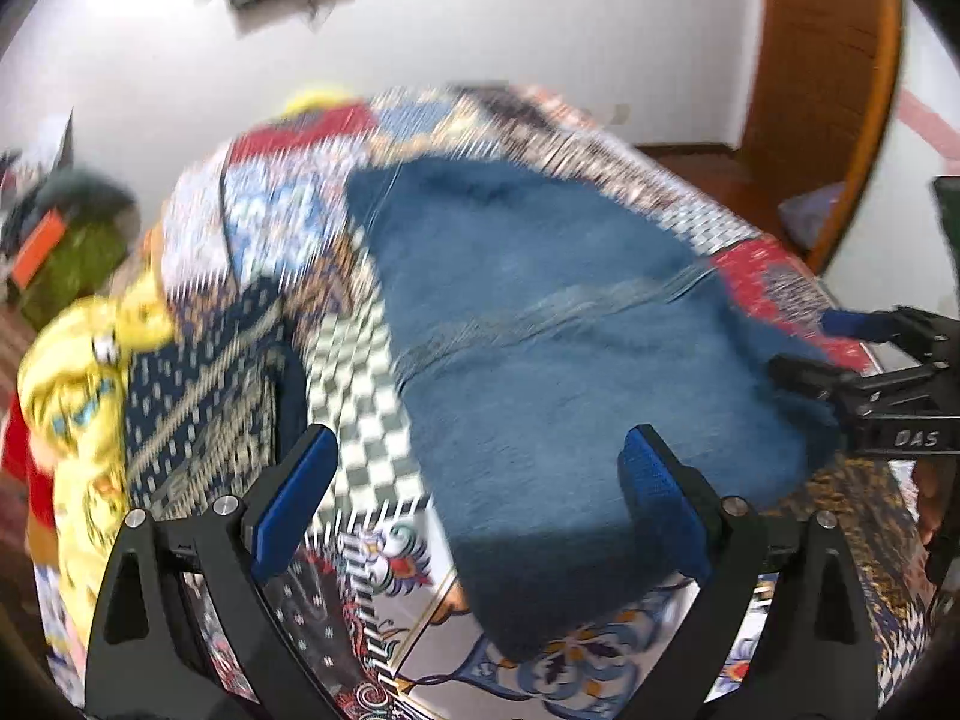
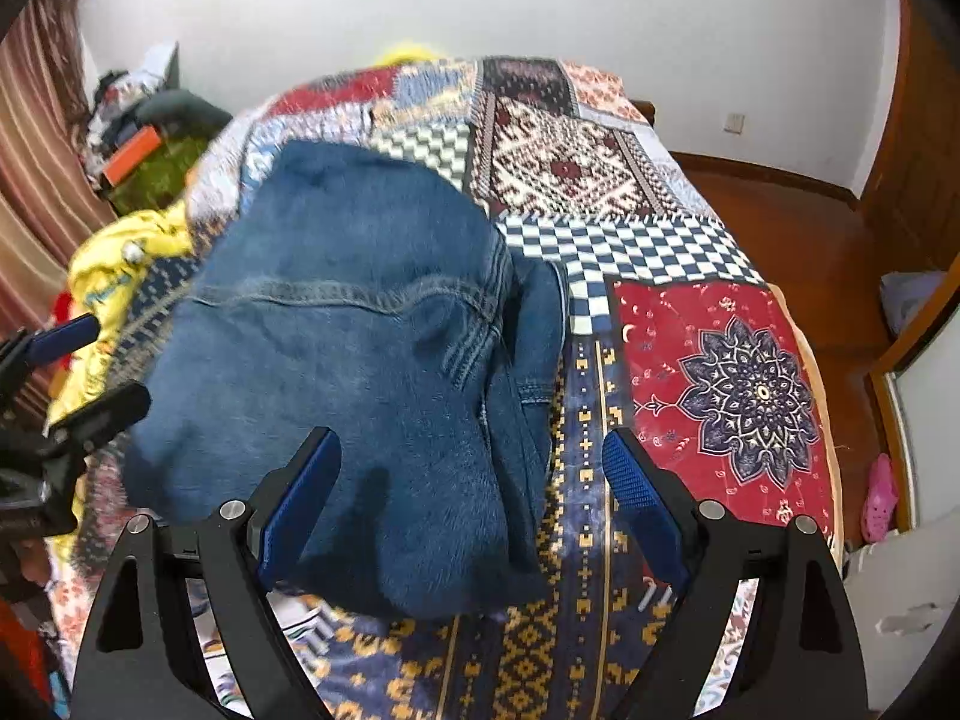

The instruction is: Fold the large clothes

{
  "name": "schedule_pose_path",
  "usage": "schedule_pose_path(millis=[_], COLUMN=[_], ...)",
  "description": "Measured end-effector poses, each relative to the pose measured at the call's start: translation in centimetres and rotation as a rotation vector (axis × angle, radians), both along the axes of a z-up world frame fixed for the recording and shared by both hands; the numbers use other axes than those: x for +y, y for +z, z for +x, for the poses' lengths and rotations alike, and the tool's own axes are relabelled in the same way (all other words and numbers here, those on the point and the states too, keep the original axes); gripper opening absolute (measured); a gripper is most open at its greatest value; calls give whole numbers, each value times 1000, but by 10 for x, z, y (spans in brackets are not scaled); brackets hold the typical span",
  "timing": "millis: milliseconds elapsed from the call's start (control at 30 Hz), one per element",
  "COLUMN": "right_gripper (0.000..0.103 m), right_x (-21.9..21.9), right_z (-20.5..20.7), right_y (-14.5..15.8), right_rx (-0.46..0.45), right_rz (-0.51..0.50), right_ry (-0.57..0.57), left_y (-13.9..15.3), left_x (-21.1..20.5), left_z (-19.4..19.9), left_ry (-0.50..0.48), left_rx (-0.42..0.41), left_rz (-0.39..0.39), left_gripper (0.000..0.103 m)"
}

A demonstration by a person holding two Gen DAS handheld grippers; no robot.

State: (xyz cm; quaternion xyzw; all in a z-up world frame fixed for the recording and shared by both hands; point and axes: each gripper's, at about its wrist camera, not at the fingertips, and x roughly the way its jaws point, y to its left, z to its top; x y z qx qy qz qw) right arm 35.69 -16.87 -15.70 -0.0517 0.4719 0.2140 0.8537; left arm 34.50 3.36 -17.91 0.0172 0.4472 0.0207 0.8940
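Left wrist view, badly blurred: the left gripper (image 1: 474,498) hangs spread wide, nothing between its fingers, with the blue denim garment (image 1: 540,360) just ahead and below on the patchwork bedspread (image 1: 264,228); the right gripper (image 1: 840,354) sits off to its right edge. Right wrist view: the right gripper (image 2: 471,498), also released and empty, hovers over the garment (image 2: 360,360), apparently already folded into a compact bundle, a yellow garment (image 2: 114,276) far left.
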Motion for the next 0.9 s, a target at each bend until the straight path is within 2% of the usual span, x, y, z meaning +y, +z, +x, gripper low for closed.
schedule_pose_path(millis=[67, 133, 200, 300, 467, 567, 667, 767, 900], right_gripper=[87, 87, 87, 89, 92, 92, 92, 93, 94], right_x=[2, -1, -7, -19, -38, -45, -48, -52, -52], right_z=[4, 7, 8, 0, -16, -25, -33, -41, -45], right_y=[-6, -14, -23, -27, -30, -30, -27, -24, -19], right_rx=[-17, -16, 25, 27, 57, 69, 66, 59, 35], right_rz=[-45, -91, -80, -61, 5, 34, 27, -21, -94], right_ry=[-21, -37, -20, -20, -48, -62, -64, -46, -15], left_y=[-15, -21, -23, -30, -34, -31, -26, -25, -26], left_x=[5, 7, 6, 7, 12, 13, 13, 12, 14], left_z=[-2, -10, -16, -26, -41, -50, -58, -66, -75], left_ry=[17, 22, 26, 28, 52, 56, 51, 24, 18], left_rx=[34, 17, 6, -2, 4, 0, -8, 16, 42], left_rz=[-8, -20, -6, -11, -82, -94, -85, -61, 45], left_gripper=[97, 99, 103, 103, 103, 103, 103, 103, 102])
